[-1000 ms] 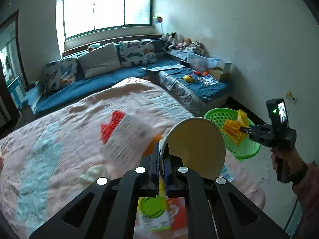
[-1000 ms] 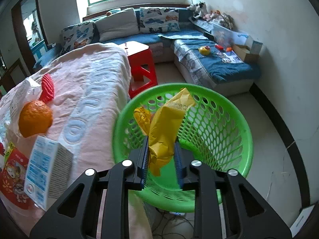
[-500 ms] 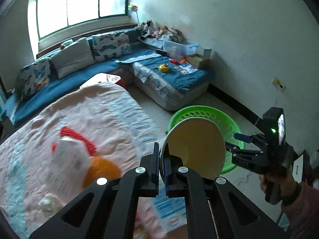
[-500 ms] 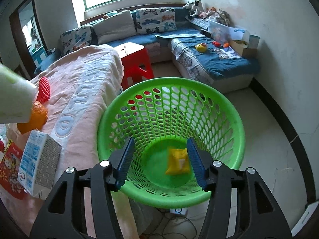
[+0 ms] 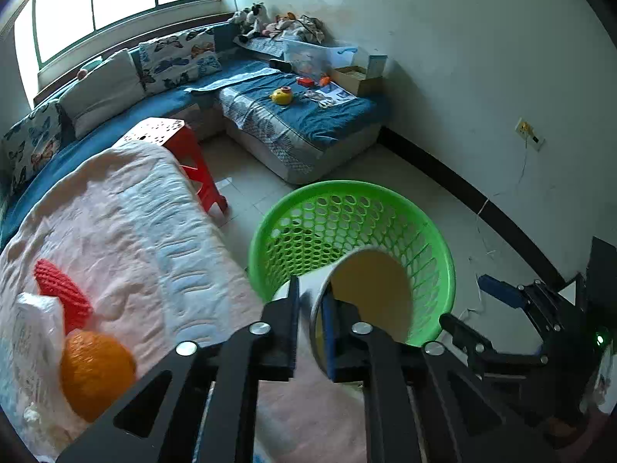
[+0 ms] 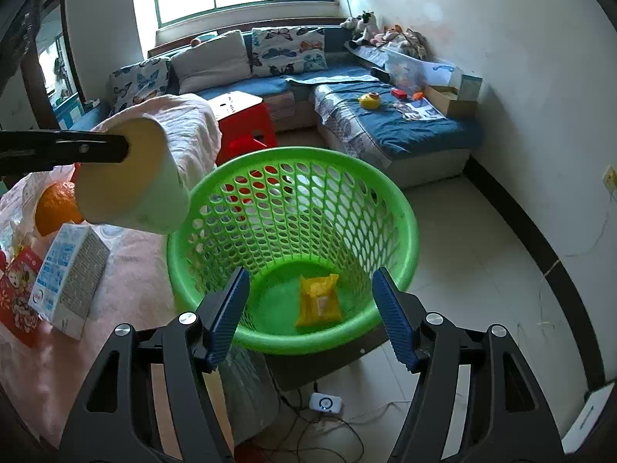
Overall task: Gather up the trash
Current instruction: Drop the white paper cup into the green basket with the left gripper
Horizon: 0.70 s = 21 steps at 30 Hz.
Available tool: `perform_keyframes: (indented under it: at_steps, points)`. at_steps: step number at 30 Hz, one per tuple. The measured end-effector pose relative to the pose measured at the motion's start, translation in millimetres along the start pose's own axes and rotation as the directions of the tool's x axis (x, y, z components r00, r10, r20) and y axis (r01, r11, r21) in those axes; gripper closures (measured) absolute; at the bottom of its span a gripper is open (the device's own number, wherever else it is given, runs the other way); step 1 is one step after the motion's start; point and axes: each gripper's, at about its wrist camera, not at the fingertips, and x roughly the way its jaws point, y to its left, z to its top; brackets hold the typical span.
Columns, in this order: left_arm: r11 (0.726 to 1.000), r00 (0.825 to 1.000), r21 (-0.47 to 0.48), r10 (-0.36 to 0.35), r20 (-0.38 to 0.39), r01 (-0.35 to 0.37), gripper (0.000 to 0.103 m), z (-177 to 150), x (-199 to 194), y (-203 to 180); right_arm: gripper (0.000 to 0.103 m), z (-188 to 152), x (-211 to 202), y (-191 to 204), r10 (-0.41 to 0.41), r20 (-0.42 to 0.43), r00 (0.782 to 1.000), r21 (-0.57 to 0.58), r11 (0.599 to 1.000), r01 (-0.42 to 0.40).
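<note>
Cup (image 5: 366, 293) over basket (image 5: 443, 270)

Both claws are matte black with angular arms cut by triangular holes and studded with round silver screws. The left claw (image 5: 310, 322) has thin black fingers with a blue pad on the inner face. The right claw (image 6: 310, 314) carries ribbed blue pads (image 6: 227, 314) on each finger. Seen from the left, the right claw's body shows a small green light.
</note>
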Motion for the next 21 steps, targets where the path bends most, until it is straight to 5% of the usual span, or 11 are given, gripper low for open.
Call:
perform_keyframes:
  at_steps: [4, 8, 21]
  points:
    - [0.999, 0.999, -0.004, -0.036, -0.011, 0.035, 0.08, 2, 10, -11, 0.036, -6, -4, -5, 0.0, 0.0, 1.0, 0.013, 1.0, 0.0]
    - [1.0, 1.0, 0.005, -0.031, -0.001, 0.031, 0.056, 2, 9, -17, 0.036, -11, -9, -9, -0.013, 0.0, 1.0, 0.012, 1.0, 0.013]
    - [0.998, 0.987, -0.049, 0.058, 0.153, -0.051, 0.039, -34, -80, 16, 0.023, -13, -44, 27, 0.077, 0.066, 0.995, -0.023, 0.997, -0.076]
